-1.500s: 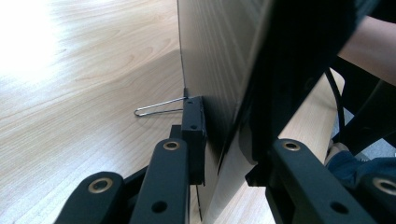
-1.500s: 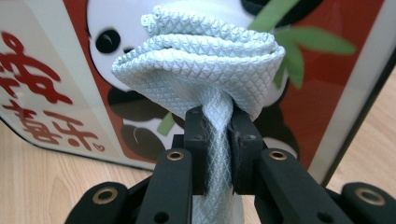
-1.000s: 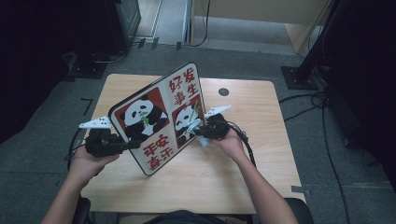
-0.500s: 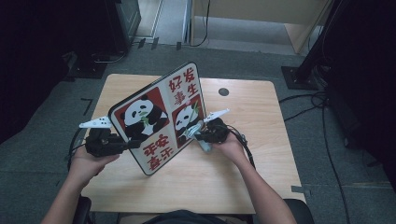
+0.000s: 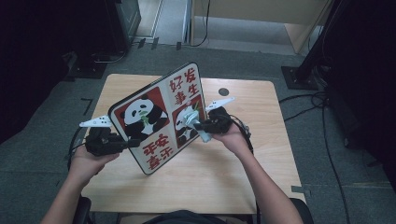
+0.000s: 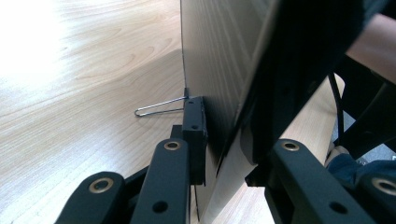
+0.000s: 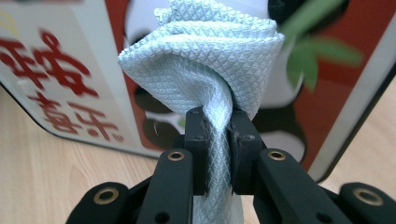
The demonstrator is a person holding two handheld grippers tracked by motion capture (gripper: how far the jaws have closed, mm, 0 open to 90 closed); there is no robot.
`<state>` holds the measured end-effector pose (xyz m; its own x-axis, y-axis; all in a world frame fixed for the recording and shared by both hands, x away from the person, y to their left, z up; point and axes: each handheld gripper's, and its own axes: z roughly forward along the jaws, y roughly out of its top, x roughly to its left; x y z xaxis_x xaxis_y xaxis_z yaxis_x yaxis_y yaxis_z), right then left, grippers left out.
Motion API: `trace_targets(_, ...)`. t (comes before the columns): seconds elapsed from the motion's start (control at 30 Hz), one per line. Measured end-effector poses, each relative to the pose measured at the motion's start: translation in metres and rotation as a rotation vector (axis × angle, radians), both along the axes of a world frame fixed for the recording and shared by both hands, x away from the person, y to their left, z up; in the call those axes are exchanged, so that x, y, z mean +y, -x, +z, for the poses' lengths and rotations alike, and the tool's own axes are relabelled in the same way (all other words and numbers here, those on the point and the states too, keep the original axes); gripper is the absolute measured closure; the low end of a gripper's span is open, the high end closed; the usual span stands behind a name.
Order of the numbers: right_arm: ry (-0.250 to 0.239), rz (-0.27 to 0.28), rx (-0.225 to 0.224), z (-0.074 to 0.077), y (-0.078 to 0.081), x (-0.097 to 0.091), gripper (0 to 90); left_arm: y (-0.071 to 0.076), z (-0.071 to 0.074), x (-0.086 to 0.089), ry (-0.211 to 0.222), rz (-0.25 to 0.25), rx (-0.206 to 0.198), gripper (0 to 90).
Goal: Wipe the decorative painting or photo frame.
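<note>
Held tilted above the middle of the wooden table (image 5: 261, 186): a flat, rounded-corner board (image 5: 161, 116) with a thin dark rim and a pale border. Showed four panels on its face: two red ones with black-and-white pandas chewing green leaves, two white ones with red Chinese characters. Leaned with its far right corner highest and its near left corner lowest, the printed side facing up and toward the right. Looked plain grey-brown on the back, seen in the left gripper view, with a black clip (image 6: 194, 123) and its wire handle at the edge.

Left gripper (image 5: 122, 143), at the near left: clamped on the board's left edge, one jaw on each face. Right gripper (image 5: 198, 126), at the right: pinched tight on a folded pale blue cloth (image 7: 205, 60) with a fine diamond weave. Pressed the bunched cloth against the right-hand panda panel. Cloth hung a little below the jaws.
</note>
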<state>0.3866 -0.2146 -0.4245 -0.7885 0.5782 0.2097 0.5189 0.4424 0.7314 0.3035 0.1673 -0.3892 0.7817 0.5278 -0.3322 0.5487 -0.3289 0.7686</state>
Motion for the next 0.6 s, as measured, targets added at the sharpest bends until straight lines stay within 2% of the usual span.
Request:
trace_targets(0.13,-0.006,0.018,-0.039,0.025,-0.005,0.006,80.6,0.001,0.000,0.000,-0.001,0.005,-0.002,76.0)
trace_targets(0.33,-0.029,0.041,-0.092,0.072,-0.015,0.016,80.6,0.002,0.000,-0.001,-0.005,0.010,-0.001,76.2)
trace_targets(0.4,-0.011,0.055,-0.128,0.088,-0.017,0.020,80.6,0.002,0.000,-0.001,-0.007,0.013,0.000,76.4)
trace_targets(0.6,-0.003,0.080,-0.181,0.131,-0.025,0.030,80.6,0.003,0.001,-0.002,-0.011,0.018,-0.004,76.7)
